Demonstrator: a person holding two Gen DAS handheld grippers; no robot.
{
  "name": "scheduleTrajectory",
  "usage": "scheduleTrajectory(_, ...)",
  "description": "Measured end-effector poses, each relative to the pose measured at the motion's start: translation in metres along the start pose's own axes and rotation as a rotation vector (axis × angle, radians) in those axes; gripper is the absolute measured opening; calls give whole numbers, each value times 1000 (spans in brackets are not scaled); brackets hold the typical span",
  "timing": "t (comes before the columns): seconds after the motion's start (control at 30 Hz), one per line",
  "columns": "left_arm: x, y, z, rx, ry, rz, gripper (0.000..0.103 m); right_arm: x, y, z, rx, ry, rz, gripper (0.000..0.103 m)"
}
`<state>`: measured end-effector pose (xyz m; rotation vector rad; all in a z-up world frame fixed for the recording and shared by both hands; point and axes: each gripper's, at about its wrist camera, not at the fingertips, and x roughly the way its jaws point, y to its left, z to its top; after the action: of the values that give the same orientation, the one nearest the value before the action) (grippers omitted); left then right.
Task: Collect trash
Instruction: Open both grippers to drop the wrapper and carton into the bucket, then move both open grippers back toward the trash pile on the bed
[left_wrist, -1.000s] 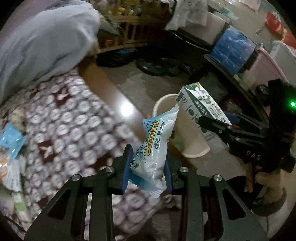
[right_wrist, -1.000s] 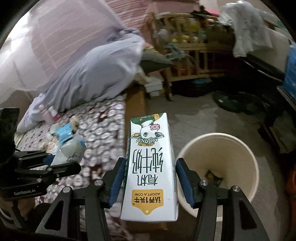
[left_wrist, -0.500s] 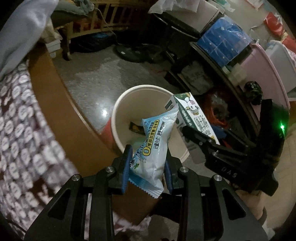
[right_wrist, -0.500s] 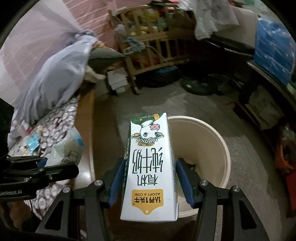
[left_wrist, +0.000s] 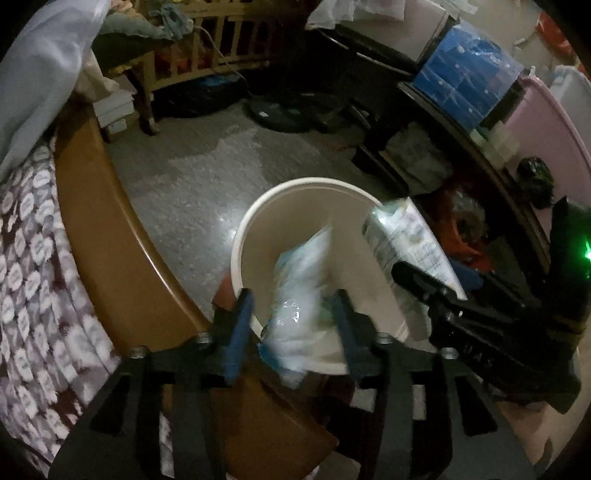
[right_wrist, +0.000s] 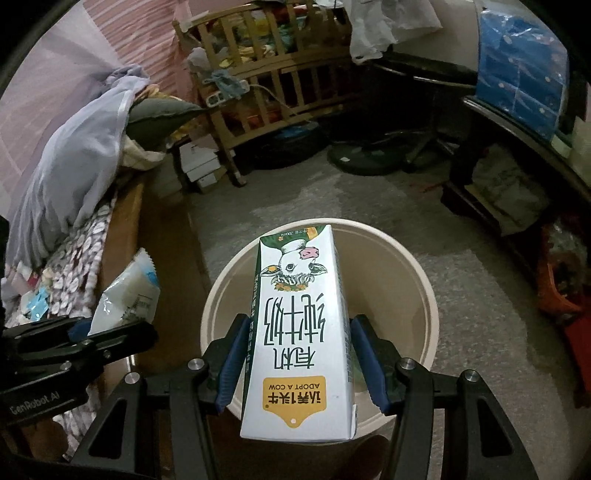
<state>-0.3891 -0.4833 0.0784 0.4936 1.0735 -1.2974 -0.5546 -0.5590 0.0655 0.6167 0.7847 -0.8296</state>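
My left gripper (left_wrist: 291, 295) hangs over the near rim of a cream waste bin (left_wrist: 258, 206). Its jaws are opening, and a blurred white-and-blue snack bag (left_wrist: 299, 288) sits loose between the pads with gaps on both sides. My right gripper (right_wrist: 297, 321) holds a white milk carton (right_wrist: 299, 332) with a cow picture over the same bin (right_wrist: 424, 288). Its jaws are just starting to open, while the blue pads still lie against the carton's sides. The left wrist view shows the carton (left_wrist: 402, 236) at the bin's right rim. The bag (right_wrist: 129, 291) appears left of the bin in the right wrist view.
A bed with a patterned cover (left_wrist: 29, 277) and a wooden side rail (left_wrist: 110, 240) runs along the left. More wrappers (right_wrist: 37, 302) lie on it. A wooden cot (right_wrist: 258, 92), a fan base (right_wrist: 362, 158), a blue pack (left_wrist: 465, 74) and a pink tub (left_wrist: 546, 129) ring the bare floor.
Both grippers swung from beside the bed to over the bin and sank lower. The left jaws spread apart and the snack bag came loose between them.
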Motion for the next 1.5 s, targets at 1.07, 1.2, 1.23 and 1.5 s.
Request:
scheduleTrajectory(1.07,-92,83,-40,-86,-161,316,55,-28,96,-7,-168,-62,54,74)
scheduleTrajectory(1.2,-111,101,-50,-113,-186,360,55,-31,125,-10,-210,-66,84,75)
scheduleTrajectory(1.23,-117,107,-54,-120,-191,374,55,-31,133,-10,-221,-66,92,75)
scheduleTrajectory(1.5,-152,155,-87,-202,-206,446,55,-31,197,-21,-315,-48,165,76)
